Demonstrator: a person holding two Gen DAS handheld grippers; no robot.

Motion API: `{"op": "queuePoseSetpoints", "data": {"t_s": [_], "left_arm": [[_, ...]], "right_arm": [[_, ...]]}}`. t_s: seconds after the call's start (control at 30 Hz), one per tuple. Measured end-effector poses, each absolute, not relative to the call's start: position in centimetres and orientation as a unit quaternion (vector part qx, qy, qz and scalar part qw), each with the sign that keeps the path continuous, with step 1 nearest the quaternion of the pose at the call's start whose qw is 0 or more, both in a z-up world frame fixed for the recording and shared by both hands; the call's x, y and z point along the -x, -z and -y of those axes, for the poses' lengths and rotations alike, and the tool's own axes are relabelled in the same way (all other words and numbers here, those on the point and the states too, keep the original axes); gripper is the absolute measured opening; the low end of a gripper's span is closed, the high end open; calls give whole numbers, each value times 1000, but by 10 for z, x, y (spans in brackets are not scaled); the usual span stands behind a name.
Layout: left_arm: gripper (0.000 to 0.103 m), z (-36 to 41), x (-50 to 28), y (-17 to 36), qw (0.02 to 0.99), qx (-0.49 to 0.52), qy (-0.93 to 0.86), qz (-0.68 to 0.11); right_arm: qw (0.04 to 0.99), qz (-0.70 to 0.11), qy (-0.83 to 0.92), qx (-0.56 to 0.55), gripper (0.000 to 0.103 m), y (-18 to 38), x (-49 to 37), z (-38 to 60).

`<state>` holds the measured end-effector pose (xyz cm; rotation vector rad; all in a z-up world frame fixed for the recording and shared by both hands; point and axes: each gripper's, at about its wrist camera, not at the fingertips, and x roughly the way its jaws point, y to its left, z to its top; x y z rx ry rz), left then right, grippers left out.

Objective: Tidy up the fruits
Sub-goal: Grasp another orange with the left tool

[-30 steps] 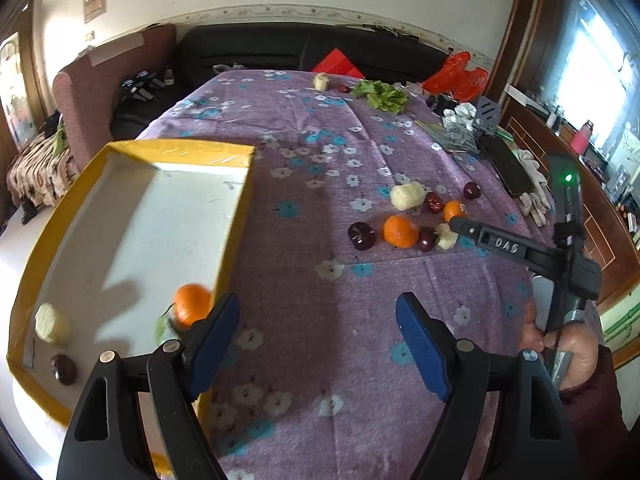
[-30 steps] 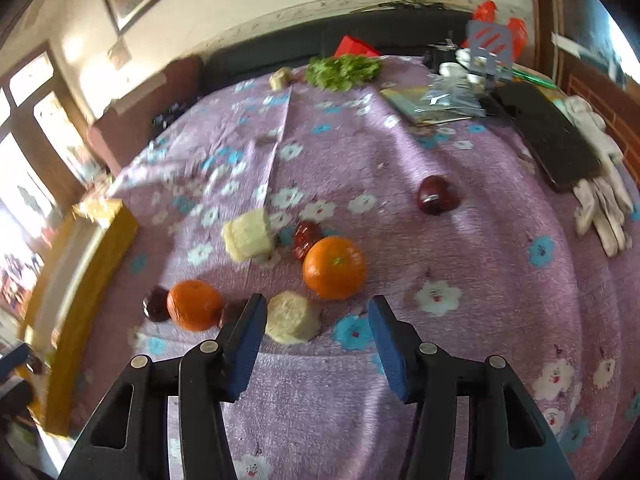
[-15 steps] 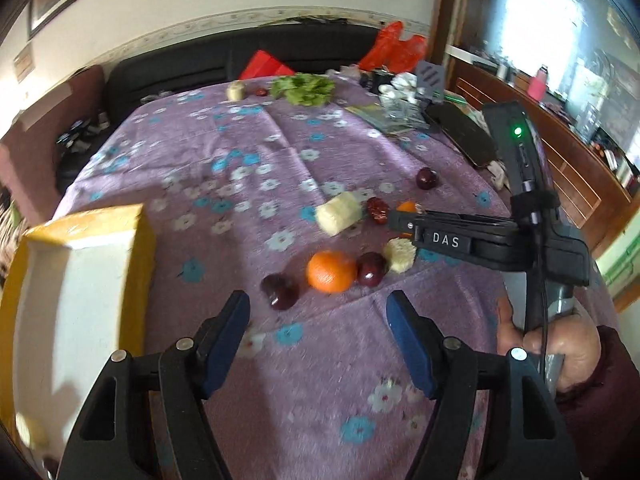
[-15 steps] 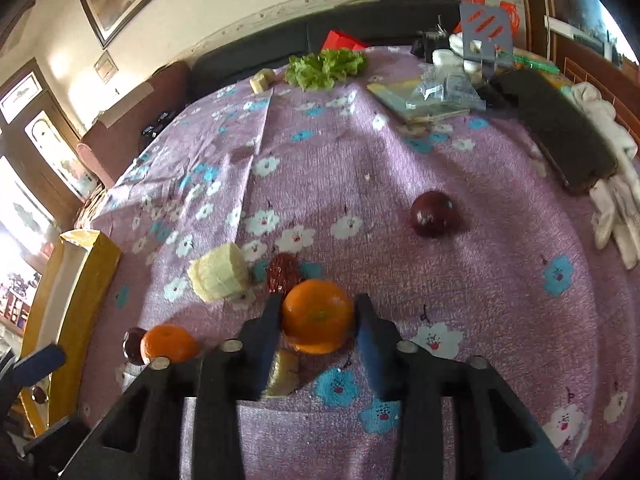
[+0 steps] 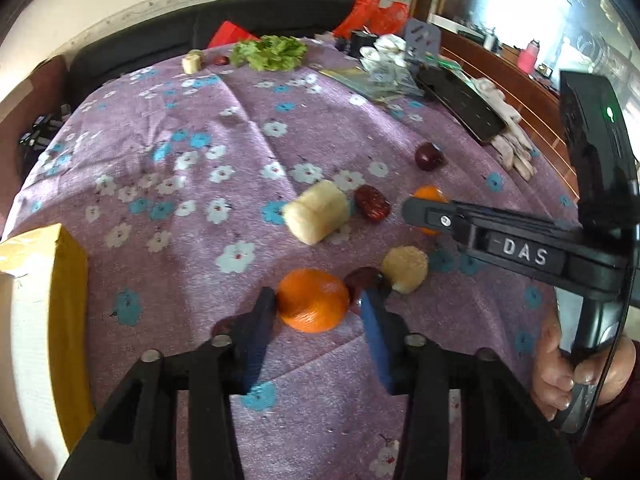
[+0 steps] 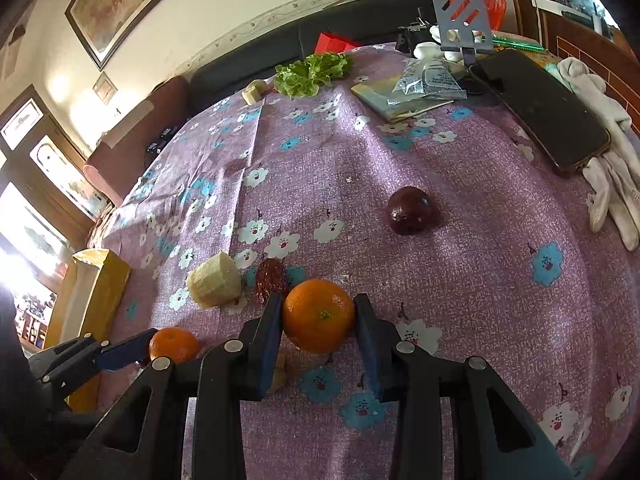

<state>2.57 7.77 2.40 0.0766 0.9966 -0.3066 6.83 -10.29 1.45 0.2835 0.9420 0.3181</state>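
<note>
**A:** What are my left tongs (image 5: pixel 316 298) doing?

**B:** They have just been closing, and now they pinch the left-hand orange (image 5: pixel 312 300), with a blue pad against each side of it. That orange sits on the surface (image 5: pixel 240 140), near the banana chunk (image 5: pixel 316 212) and on your side of it. It does not touch the chunk.

**A:** And my right tongs (image 6: pixel 318 300)?

**B:** They have also just been closing. They are clamped on the right-hand orange (image 6: pixel 319 316), with both pads pressed to its skin. It lies to the right of the banana chunk, and only the wrinkled red date (image 6: pixel 271 280) sits between the two.

**A:** What else is around the chunk?

**B:** A smaller peeled banana piece (image 5: pixel 404 268) is on your side of the chunk and to its right. A dark date (image 5: pixel 362 280) is just beside that piece. A dark round fruit (image 6: pixel 410 210) lies beyond the chunk to the right, well apart from it. The yellow box (image 5: pixel 68 280) stands far to the left of the chunk, at the edge of the purple flowered cloth.

**A:** Can you see my hand?

**B:** Your right hand (image 5: pixel 560 364) shows in the left view, wrapped round the handle.
</note>
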Motion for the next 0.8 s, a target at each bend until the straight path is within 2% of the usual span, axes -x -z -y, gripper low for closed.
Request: {"op": "queuePoseSetpoints", "data": {"t_s": [0.4, 0.8], "left_arm": [[35, -81, -12, -29, 873, -18, 125, -472], [35, -152, 75, -98, 915, 70, 62, -393]], "right_arm": [[877, -437, -152, -128, 38, -22, -62, 101], [892, -404, -181, -96, 38, -41, -43, 80]]}}
